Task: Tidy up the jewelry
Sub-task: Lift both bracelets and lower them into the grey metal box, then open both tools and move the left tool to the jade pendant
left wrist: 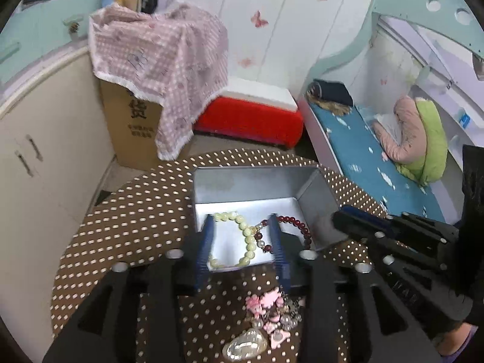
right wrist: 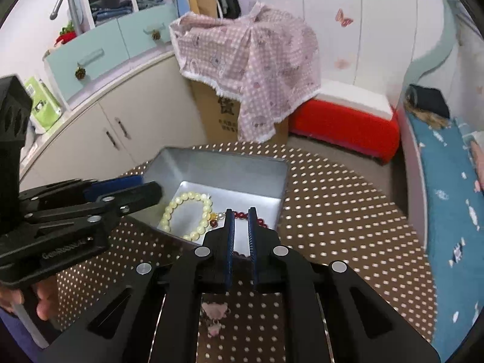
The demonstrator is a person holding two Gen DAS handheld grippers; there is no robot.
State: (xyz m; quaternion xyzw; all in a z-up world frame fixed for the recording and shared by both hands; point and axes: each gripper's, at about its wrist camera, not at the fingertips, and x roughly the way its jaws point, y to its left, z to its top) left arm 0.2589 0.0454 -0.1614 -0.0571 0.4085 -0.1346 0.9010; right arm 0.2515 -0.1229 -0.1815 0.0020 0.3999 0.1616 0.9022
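The round brown table with white polka dots (left wrist: 127,230) bears an open rectangular silver metal tin (left wrist: 257,187). Inside it lie a pale yellow bead bracelet (left wrist: 245,236) and a dark red bead bracelet (left wrist: 298,227), touching. A pink charm cluster (left wrist: 272,311) sits on the table before the tin. The left gripper (left wrist: 242,243) gapes wide, empty. The right gripper (right wrist: 240,230) is narrowly parted, holding nothing.

Left tongs (left wrist: 242,242) spread wide, fingers level; right tongs (right wrist: 240,233) narrowed to a slim gap, empty.
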